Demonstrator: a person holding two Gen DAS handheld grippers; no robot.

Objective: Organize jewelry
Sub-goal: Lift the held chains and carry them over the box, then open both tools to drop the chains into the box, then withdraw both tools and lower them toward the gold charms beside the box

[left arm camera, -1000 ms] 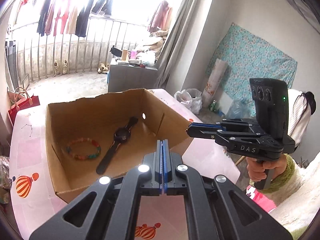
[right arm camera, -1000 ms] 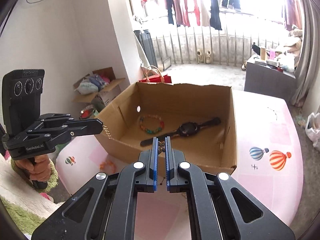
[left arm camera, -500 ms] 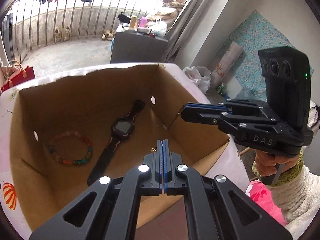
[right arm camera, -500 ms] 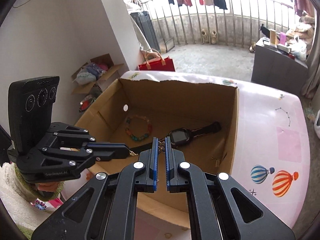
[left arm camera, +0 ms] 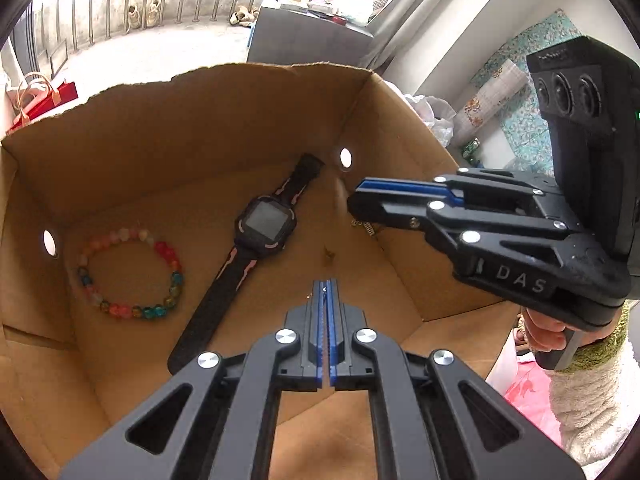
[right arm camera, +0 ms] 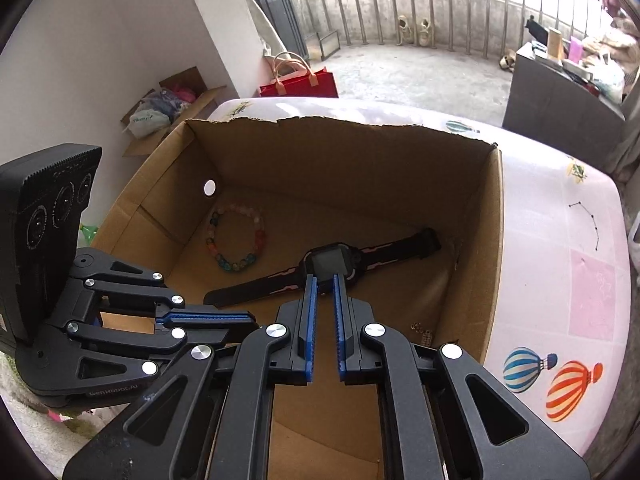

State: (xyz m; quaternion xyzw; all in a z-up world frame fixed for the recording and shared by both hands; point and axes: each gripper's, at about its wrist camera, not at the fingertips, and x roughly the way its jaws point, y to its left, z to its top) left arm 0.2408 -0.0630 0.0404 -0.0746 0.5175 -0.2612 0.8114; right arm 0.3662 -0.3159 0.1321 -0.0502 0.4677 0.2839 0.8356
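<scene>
An open cardboard box (left arm camera: pixel 240 70) (right arm camera: pixel 340 122) holds a black watch (left arm camera: pixel 266 222) (right arm camera: pixel 332 258) and a coloured bead bracelet (left arm camera: pixel 120 309) (right arm camera: pixel 234 266). My left gripper (left arm camera: pixel 325 284) (right arm camera: pixel 250 320) is shut low inside the box, with a tiny bit of thin gold chain at its tip. My right gripper (right arm camera: pixel 325 280) (left arm camera: pixel 354 200) hovers over the box's right side, its jaws opening with nothing between the pads. A gold end of the chain (left arm camera: pixel 363 226) (right arm camera: pixel 421 330) lies just under it, on the box floor near the right wall.
The box stands on a table with a pink balloon-print cloth (right arm camera: pixel 560 280). A person's hand in a fluffy sleeve (left arm camera: pixel 548 328) holds the right gripper. Behind are a red bag (right arm camera: pixel 300 80), a grey cabinet (right arm camera: pixel 560 92) and a balcony railing.
Both grippers have come forward and down into the box. The right jaws have parted, and the gold piece they pinched now lies on the box floor. The left stays shut.
</scene>
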